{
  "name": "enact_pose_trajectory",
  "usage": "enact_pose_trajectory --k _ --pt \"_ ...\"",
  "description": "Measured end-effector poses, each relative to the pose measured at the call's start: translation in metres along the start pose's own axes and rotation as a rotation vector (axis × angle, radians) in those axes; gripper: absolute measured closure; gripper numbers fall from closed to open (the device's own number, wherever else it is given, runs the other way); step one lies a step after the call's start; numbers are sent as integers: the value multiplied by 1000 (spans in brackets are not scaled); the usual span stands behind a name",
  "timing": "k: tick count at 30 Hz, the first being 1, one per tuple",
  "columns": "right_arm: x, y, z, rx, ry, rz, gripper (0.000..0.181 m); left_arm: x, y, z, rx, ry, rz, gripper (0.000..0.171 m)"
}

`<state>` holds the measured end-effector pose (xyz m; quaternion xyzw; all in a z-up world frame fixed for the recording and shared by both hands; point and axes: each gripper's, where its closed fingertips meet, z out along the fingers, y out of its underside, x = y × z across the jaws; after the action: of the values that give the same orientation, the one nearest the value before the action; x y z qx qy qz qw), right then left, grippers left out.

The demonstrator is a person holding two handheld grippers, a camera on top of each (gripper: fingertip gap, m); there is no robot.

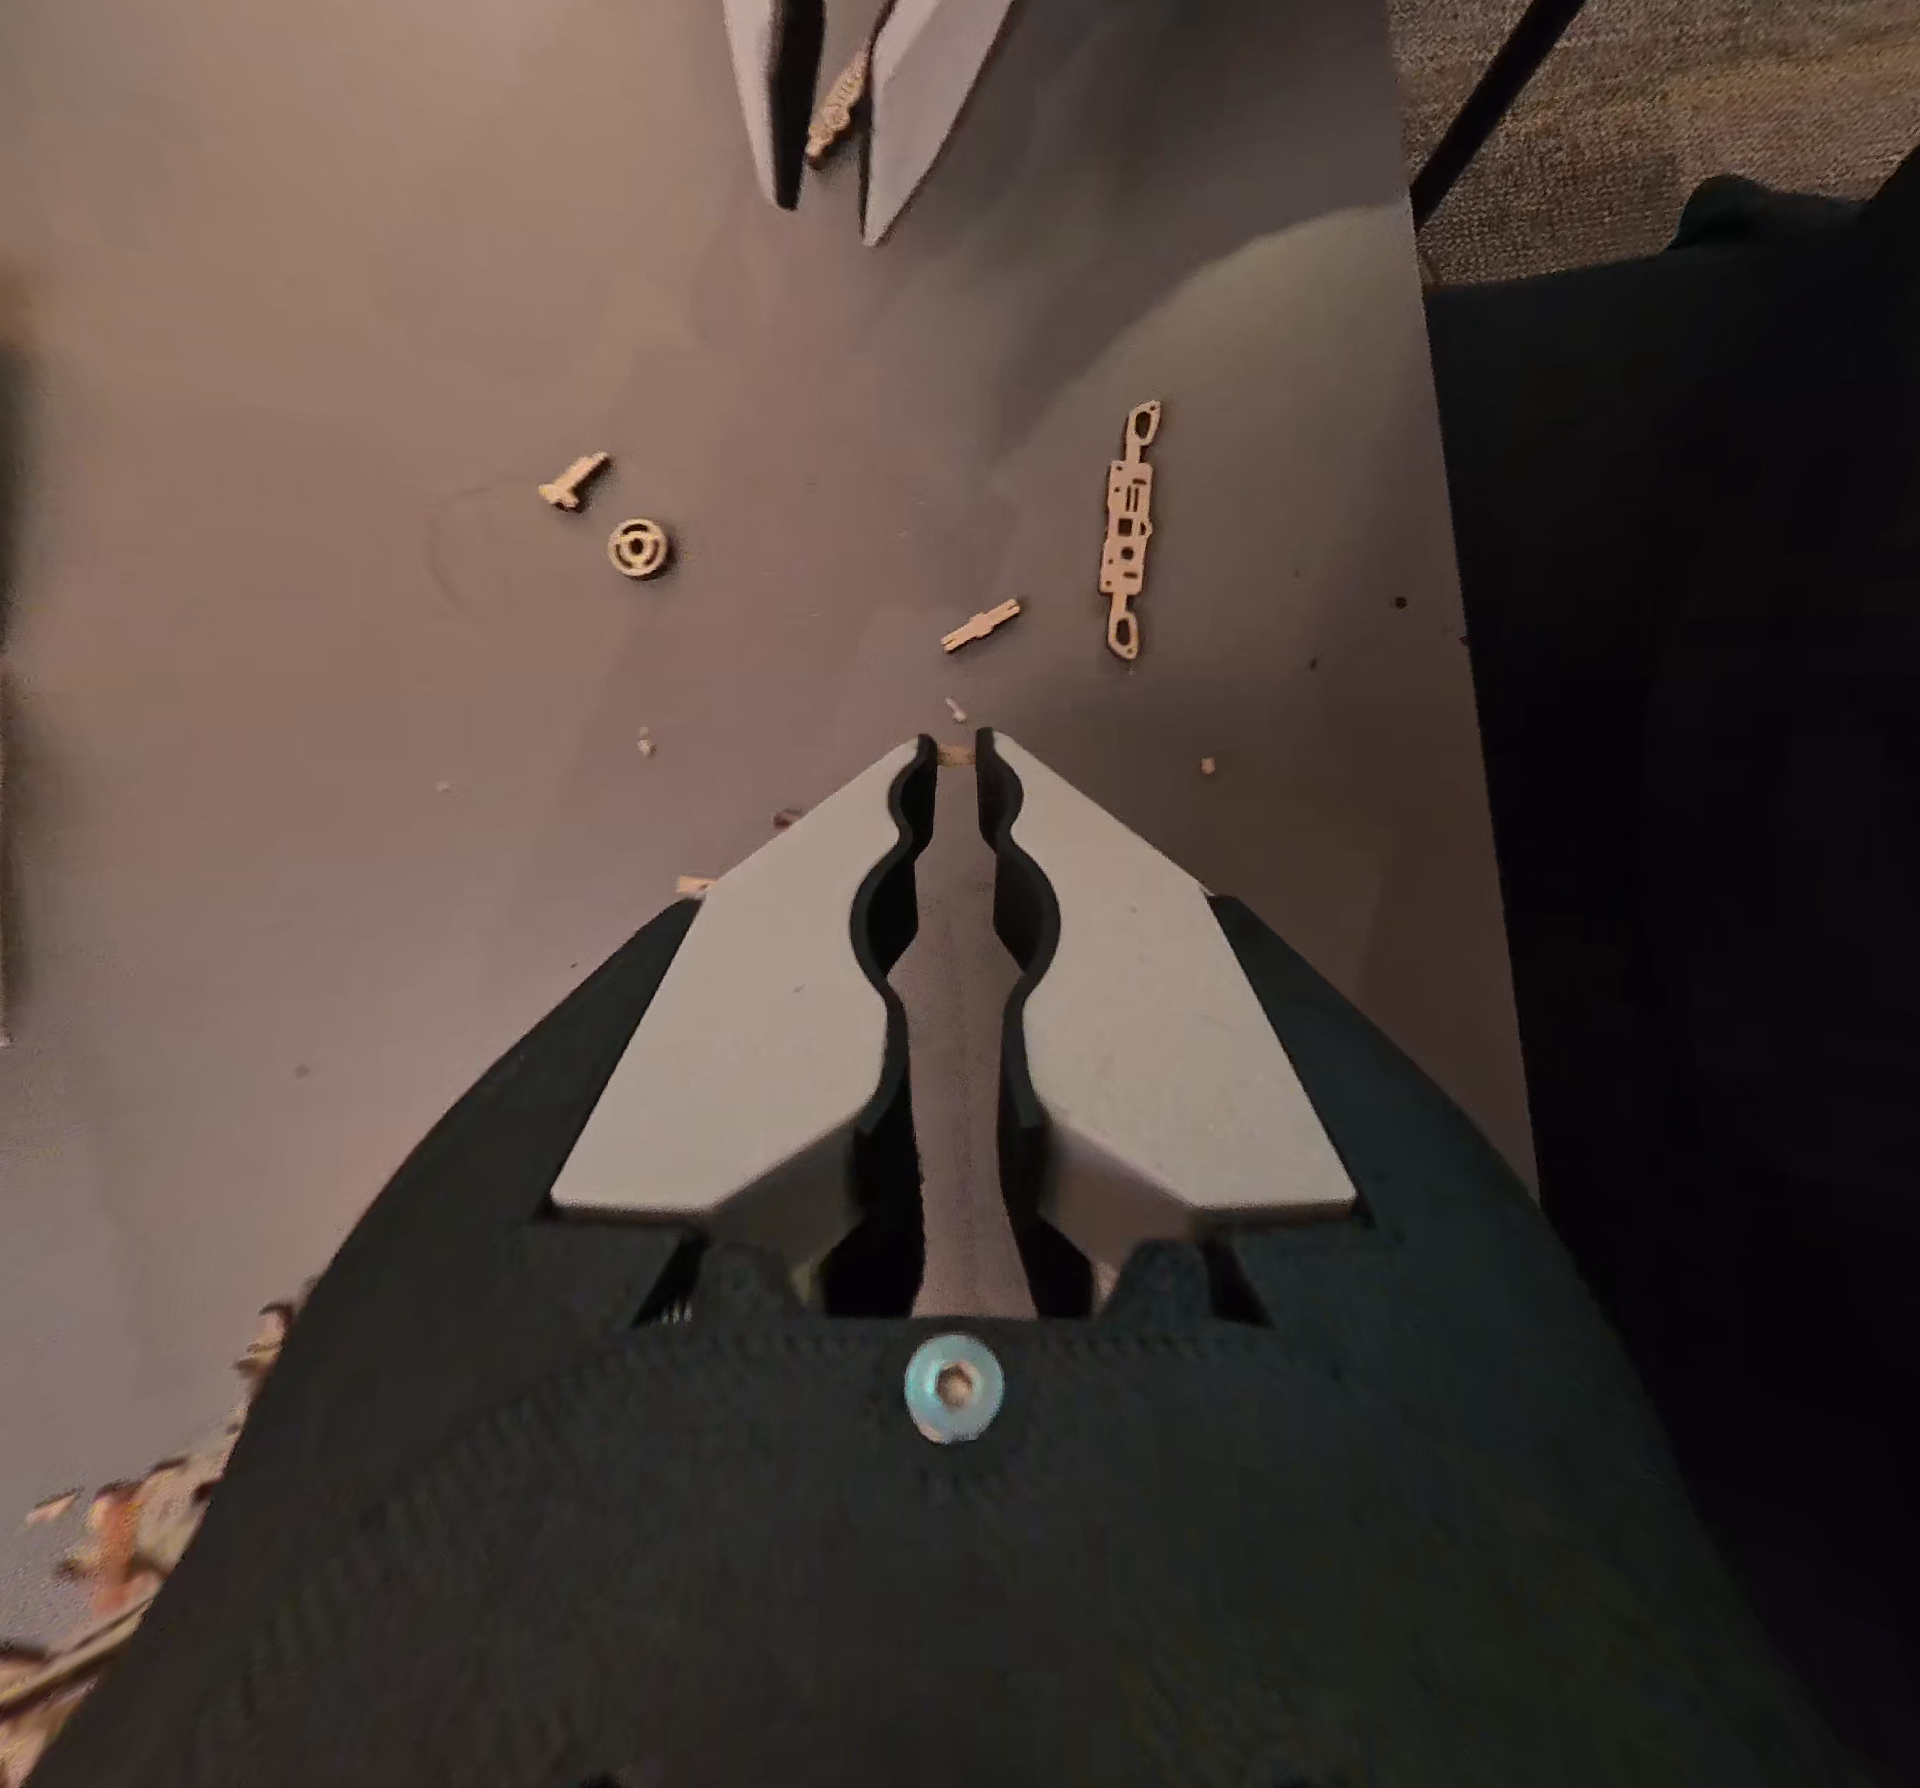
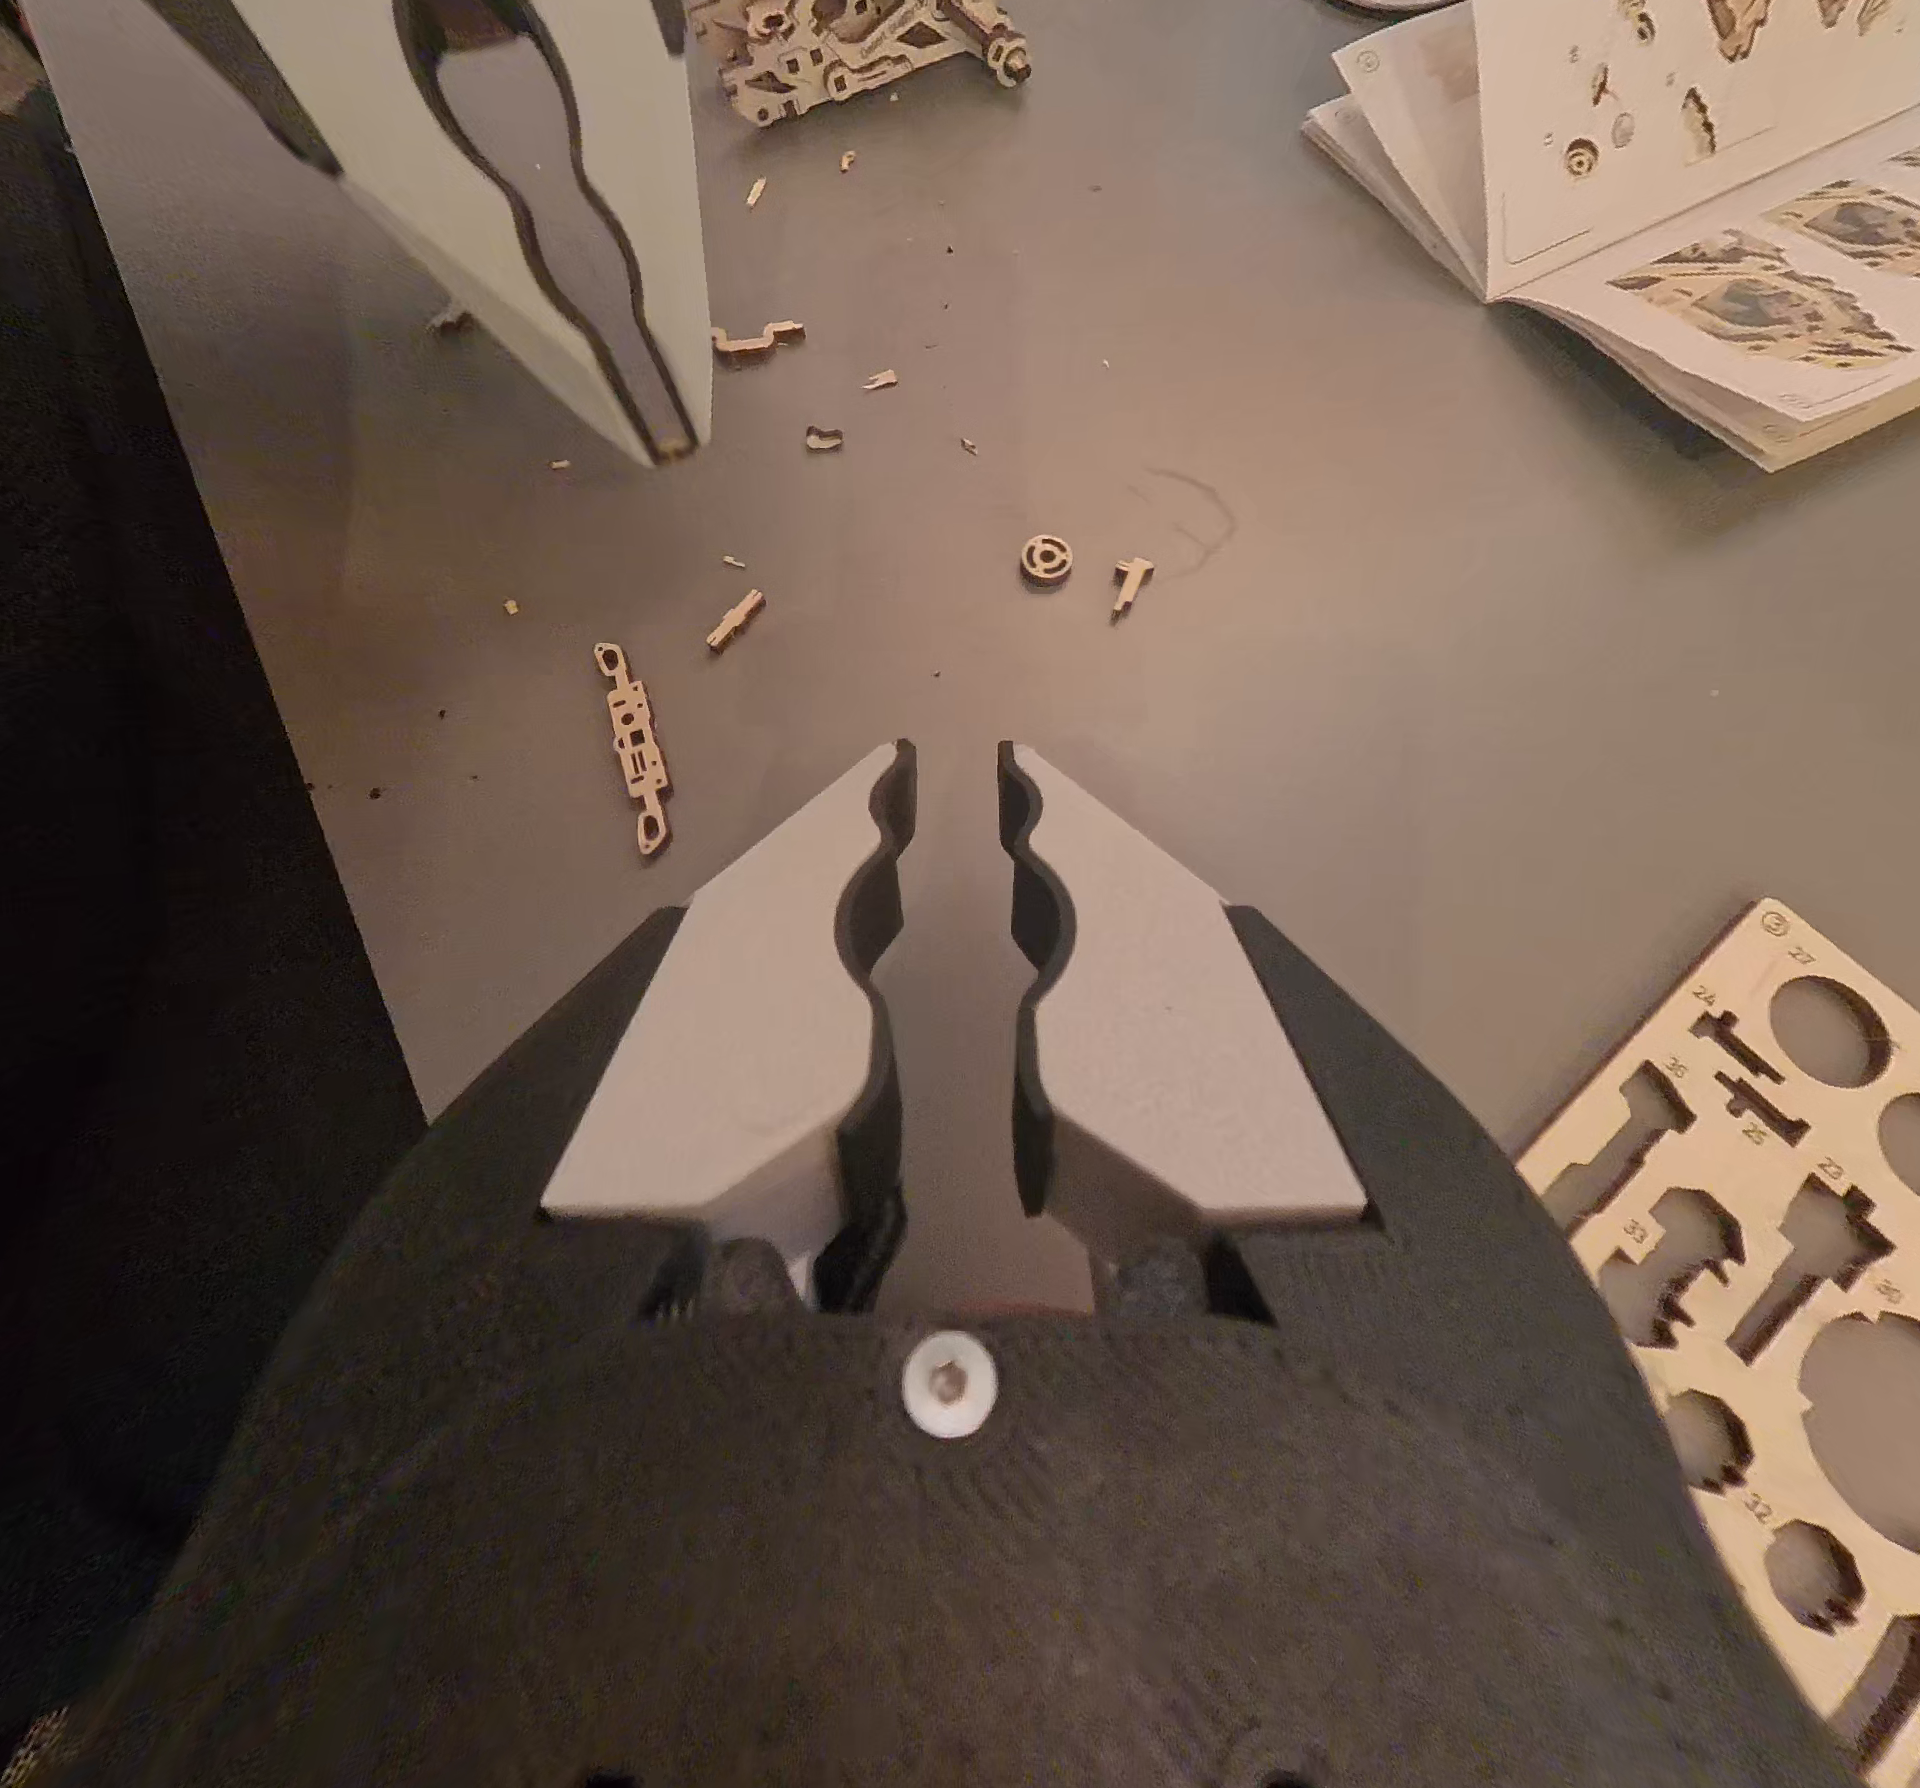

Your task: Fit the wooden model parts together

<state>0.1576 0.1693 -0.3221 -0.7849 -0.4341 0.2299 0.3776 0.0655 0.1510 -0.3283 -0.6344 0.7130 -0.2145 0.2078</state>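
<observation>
My left gripper [image 1: 956, 751] is low over the grey table [image 1: 312, 803], its tips nearly closed on a tiny wooden piece [image 1: 954, 754]. It also shows in the right wrist view [image 2: 670, 450]. My right gripper [image 2: 956, 751] has its jaws apart with nothing between them. It shows at the top of the left wrist view [image 1: 831, 216], where a small wooden part [image 1: 840, 102] sits in its gap, held or lying behind I cannot tell. Between the grippers lie a long perforated strip [image 1: 1130, 533] [image 2: 634, 751], a pin [image 1: 982, 626] [image 2: 736, 618], a ring wheel [image 1: 638, 551] [image 2: 1047, 559] and a peg [image 1: 574, 481] [image 2: 1130, 585].
A partly built wooden model [image 2: 862, 3] stands at the far side. An open instruction booklet [image 2: 1662, 180] lies at the right. A punched-out wooden sheet [image 2: 1766, 1271] lies by my right gripper. A hooked piece [image 2: 758, 341] and chips are scattered. The table edge [image 1: 1439, 595] meets dark cloth. The pin [image 2: 736, 618] sits 4 cm or so from the ends of my left fingers. Seen from the left wrist view [image 1: 980, 620] as well. My right gripper's tips are some 7 cm from the peg [image 2: 1130, 585]. The left camera catches it too, in the left wrist view [image 1: 575, 471].
</observation>
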Motion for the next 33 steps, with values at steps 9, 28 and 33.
enact_pose_trajectory --k 9,28,33 --pt "0 0 1 -2 -1 0 168 2 14 17 -34 -41 -61 149" --pt "-7 2 7 -4 -16 -22 167 16 32 2 51 -199 -294 138" --pt "-10 2 11 -4 -26 -20 167 20 7 6 88 -202 -174 140"
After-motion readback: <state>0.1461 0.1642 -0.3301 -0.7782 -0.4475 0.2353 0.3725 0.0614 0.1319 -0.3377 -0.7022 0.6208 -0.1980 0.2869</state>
